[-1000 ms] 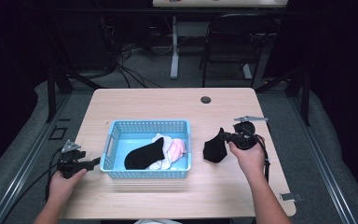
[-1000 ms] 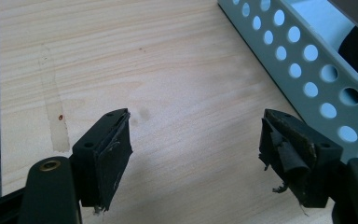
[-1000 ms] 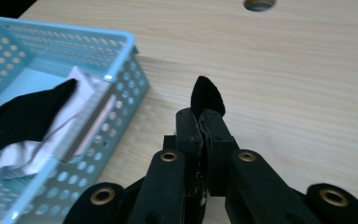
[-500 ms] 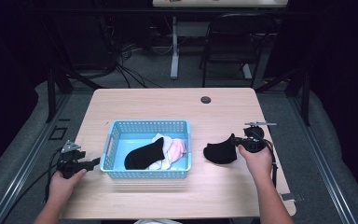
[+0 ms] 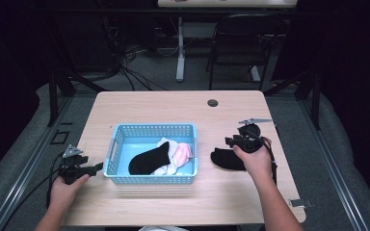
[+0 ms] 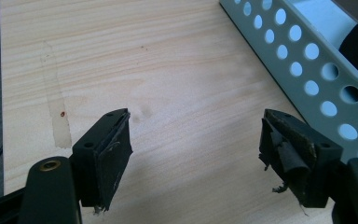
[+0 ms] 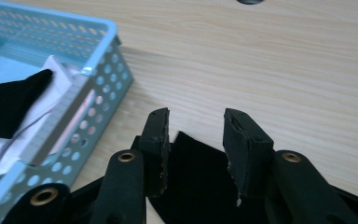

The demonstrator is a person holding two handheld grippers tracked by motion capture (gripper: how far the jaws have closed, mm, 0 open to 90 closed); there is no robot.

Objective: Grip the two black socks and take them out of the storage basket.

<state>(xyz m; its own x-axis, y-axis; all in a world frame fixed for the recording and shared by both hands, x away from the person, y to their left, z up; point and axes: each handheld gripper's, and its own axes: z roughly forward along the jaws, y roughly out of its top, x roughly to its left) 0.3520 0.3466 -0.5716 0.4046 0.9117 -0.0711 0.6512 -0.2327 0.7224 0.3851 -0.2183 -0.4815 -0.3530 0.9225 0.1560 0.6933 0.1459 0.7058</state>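
Pale wood tabletop, dark room behind: your black sock lies flat on the table, let go.

Your right gripper sits just above the black sock, which rests on the table to the right of the blue basket, apart from its wall. Its jaws have just been opening; in the right gripper view they stand parted over the sock with the cloth lying loose beneath them, not pinched. Inside the basket you have another black sock draped over white cloth and a pink piece. Your left gripper rests at the table's left edge, pointing at the basket's left wall, jaws spread wide over bare wood with nothing between them.
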